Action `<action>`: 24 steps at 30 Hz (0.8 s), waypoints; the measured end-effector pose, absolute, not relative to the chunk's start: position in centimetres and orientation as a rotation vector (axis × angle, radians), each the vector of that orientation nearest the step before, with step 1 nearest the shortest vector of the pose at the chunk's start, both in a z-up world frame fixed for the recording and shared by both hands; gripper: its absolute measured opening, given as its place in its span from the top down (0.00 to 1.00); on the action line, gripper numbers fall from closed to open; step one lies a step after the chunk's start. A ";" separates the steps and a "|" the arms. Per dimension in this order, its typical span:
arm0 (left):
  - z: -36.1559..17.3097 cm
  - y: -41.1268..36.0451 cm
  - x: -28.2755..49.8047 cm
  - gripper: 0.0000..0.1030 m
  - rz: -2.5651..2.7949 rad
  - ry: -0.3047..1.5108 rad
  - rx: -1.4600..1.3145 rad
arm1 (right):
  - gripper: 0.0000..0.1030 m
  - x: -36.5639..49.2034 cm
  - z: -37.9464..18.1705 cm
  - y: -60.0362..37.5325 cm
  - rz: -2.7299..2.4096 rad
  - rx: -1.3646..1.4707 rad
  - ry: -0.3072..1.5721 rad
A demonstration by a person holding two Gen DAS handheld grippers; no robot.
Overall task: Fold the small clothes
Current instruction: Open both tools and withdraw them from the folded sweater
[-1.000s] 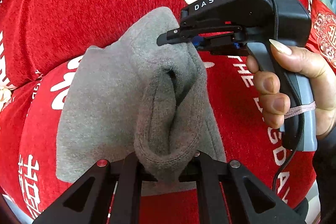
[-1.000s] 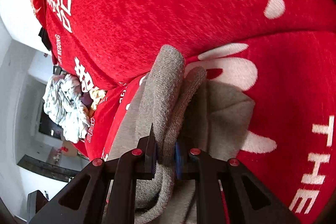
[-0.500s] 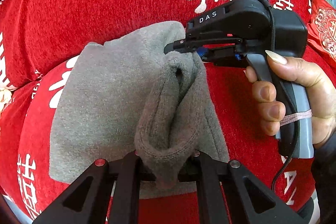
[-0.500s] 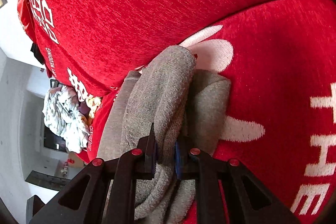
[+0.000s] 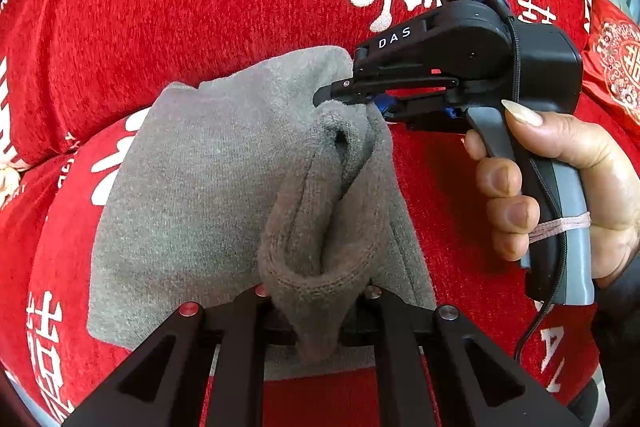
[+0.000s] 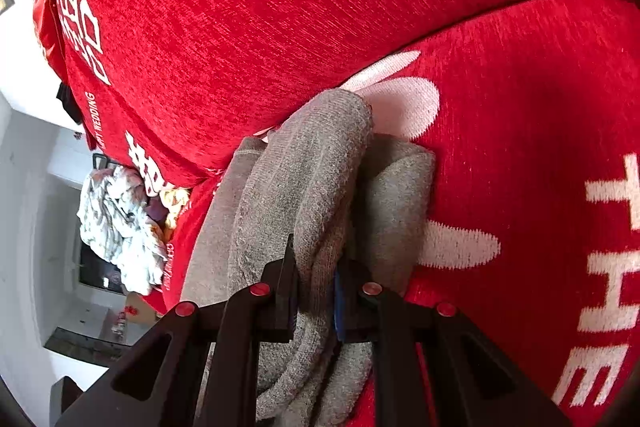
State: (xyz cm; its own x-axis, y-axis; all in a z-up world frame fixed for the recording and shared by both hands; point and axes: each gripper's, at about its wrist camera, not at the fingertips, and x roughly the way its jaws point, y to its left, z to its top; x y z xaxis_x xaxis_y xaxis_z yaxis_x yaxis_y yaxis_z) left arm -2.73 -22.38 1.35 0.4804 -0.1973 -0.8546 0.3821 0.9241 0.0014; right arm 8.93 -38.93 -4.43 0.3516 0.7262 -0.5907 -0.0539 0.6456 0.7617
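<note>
Grey knit garment [image 5: 208,187] lies folded over: left tool [image 5: 316,311] is opening around its edge, right tool [image 6: 314,303] pinches it; release next.

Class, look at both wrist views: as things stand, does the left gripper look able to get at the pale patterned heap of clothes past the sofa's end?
Probably not. The left gripper is opening around the grey garment, and the clothes heap lies far beyond the red sofa cover.

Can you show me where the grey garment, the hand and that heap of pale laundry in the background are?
grey garment [image 5: 192,187], left wrist view, on its flat folded panel.
hand [image 5: 576,179], left wrist view, on the palm around the right gripper's handle.
pale laundry heap [image 6: 116,227], right wrist view, on its crumpled middle.
</note>
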 end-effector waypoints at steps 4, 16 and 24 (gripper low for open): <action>2.0 -21.5 -3.0 0.19 -0.445 1.025 0.099 | 0.81 9.0 -4.5 -39.3 0.550 0.786 1.131; 4.3 -20.4 -4.3 0.19 -0.449 0.996 0.104 | 0.42 5.9 2.3 -40.6 0.457 0.645 0.993; 5.2 -18.6 -3.6 0.19 -0.427 0.978 0.108 | 0.37 4.6 5.6 -33.6 0.646 0.464 0.997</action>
